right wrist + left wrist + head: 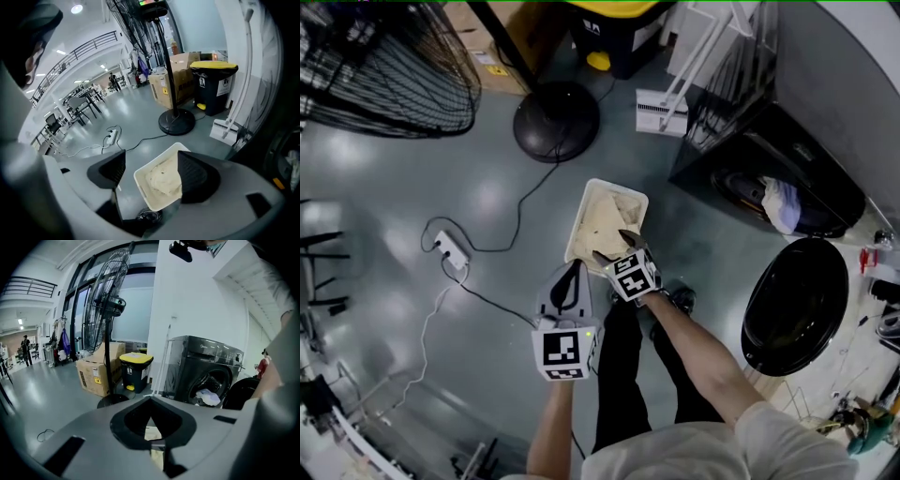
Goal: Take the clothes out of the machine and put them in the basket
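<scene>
1. The fan (389, 70) is cut off by the head view's top and left edges.
2. The right gripper (612, 246) covers the near end of the basket (578, 225); in the right gripper view one jaw hides part of the cream clothes (161, 180).
3. Inside the washing machine (787, 150), only a pale garment (783, 204) shows; the drum behind is dark.
4. A distant person (26, 348) is too small to make out.

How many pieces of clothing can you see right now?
2: a cream one in the basket, a pale one inside the washing machine. More may be hidden deeper inside.
</scene>
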